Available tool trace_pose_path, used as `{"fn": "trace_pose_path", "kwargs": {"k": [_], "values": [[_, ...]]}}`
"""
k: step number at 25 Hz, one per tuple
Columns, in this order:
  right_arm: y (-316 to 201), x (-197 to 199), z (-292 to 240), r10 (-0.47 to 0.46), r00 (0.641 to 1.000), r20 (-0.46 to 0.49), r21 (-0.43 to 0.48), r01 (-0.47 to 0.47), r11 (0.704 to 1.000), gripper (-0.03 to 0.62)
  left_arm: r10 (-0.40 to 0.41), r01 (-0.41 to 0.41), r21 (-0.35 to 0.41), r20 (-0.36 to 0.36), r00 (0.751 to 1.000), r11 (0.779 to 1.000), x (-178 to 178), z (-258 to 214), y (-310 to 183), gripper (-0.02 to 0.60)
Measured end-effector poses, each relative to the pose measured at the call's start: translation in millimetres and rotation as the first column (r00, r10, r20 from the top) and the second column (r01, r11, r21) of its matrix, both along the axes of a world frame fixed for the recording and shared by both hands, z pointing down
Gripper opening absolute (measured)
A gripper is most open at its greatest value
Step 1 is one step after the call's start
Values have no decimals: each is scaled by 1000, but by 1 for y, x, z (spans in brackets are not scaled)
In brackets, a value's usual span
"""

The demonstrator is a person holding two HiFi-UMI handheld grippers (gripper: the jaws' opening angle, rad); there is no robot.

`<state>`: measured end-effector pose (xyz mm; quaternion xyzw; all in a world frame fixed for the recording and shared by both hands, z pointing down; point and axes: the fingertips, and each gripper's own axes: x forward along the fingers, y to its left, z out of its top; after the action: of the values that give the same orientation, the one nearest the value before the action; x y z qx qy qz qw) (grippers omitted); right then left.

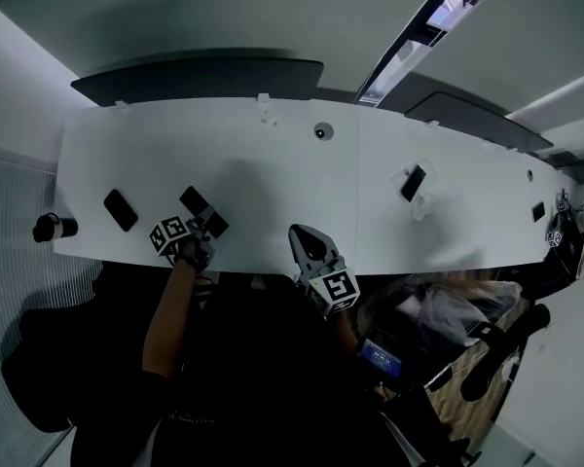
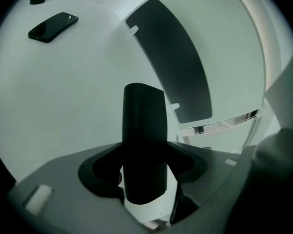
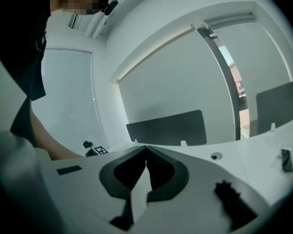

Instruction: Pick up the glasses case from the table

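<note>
between the jaws of the left hand-held gripper [image 2: 145, 152] stands the glasses case [image 2: 144, 116], a dark, smooth, round-ended bar. the jaws pinch it from both sides near its lower end. its long axis runs straight along the line the gripper points, so most of its length sticks out past the tips.

from the head view, that gripper and the case [image 1: 202, 212] sit over the near edge of the white tabletop [image 1: 273, 163]. the case slants up and to the left, away from the person. the left gripper view shows the tabletop lying behind and below the case with nothing touching its free end. i judge it to be clear of the surface, though the exact gap cannot be read.

so the task's thing lies in no direction from the left hand; it is already in its grip. what the next move turns on is that the hold is at one end, so the long free end could swing or slip if the hand tilts sharply.

the right hand-held gripper [image 3: 146, 149] is to the right of the left one, apart from the case, with its jaws pressed together at the tips on nothing.

further out, a flat dark phone-like slab [image 2: 53, 27] lies on the tabletop to the left of the case, well apart. a dark divider panel [image 2: 176, 57] stands along the far edge.
</note>
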<state>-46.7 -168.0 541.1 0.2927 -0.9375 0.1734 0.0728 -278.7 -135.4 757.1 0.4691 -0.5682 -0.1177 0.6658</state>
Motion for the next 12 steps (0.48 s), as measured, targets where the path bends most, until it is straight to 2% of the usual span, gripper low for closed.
{"fn": "trace_pose_path", "kwargs": {"k": [2,4,5,8,10,12], "values": [[1,-14,-1,-38,999,18,-14,38,999,8,-9,16,132,-56,998,991,1,-34,-6,285],[1,-29,-4,-78,996,51,-23,79,997,8,4,27,284,-110,994,958,5,-75,-8,285],[2,-36,-6,-98,993,62,-27,100,995,8,17,34,361,-138,990,932,8,-97,-7,285],[4,-55,-8,-151,984,90,-34,155,987,8,74,49,555,-197,978,830,20,-160,6,284],[9,-66,-8,-193,976,103,-32,198,980,8,127,23,646,-184,975,763,27,-187,22,285],[16,-77,-11,-237,966,102,-22,240,970,8,166,15,700,-190,968,714,35,-200,38,284]]}}
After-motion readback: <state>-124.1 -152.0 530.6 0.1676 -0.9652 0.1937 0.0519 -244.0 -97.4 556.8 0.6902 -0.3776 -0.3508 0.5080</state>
